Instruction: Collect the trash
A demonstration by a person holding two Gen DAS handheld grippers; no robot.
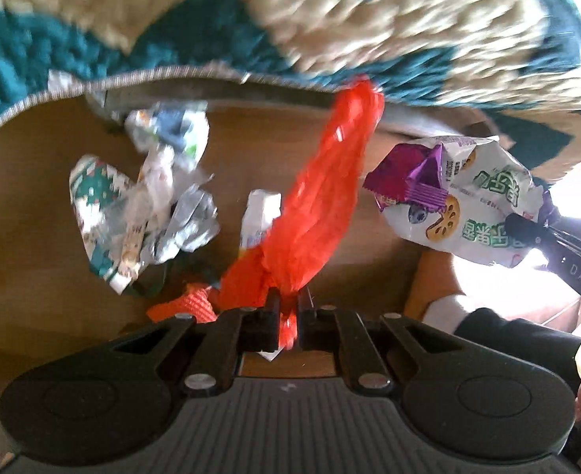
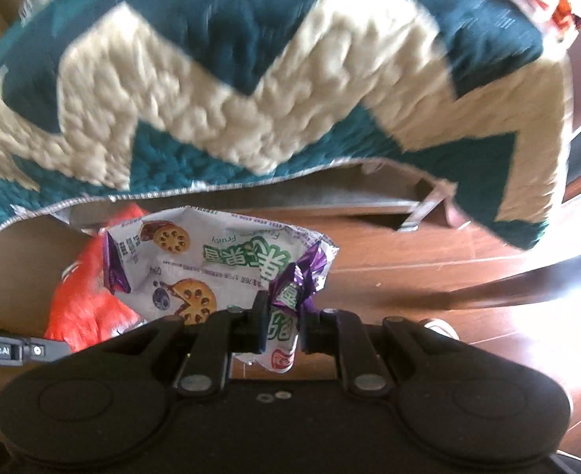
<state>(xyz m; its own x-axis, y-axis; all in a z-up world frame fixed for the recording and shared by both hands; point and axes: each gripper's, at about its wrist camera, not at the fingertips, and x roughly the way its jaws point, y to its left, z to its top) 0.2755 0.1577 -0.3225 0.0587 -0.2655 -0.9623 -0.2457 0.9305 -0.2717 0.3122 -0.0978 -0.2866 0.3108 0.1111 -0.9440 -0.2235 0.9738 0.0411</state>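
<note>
The left hand-held gripper (image 1: 288, 308) pinches the red bag (image 1: 322, 197), which trails forward; the right hand-held gripper (image 2: 282, 316) grips the snack wrapper (image 2: 211, 260), just right of the bag; loose wrappers (image 1: 148, 197) lie on the floor, nearer the left.

It looked like a home, probably a living room: a quilted teal-and-cream zigzag cover (image 2: 274, 91) draped over furniture above a brown wooden floor (image 2: 429, 260), where crumpled snack wrappers (image 1: 148, 201) lay scattered beside it.
</note>
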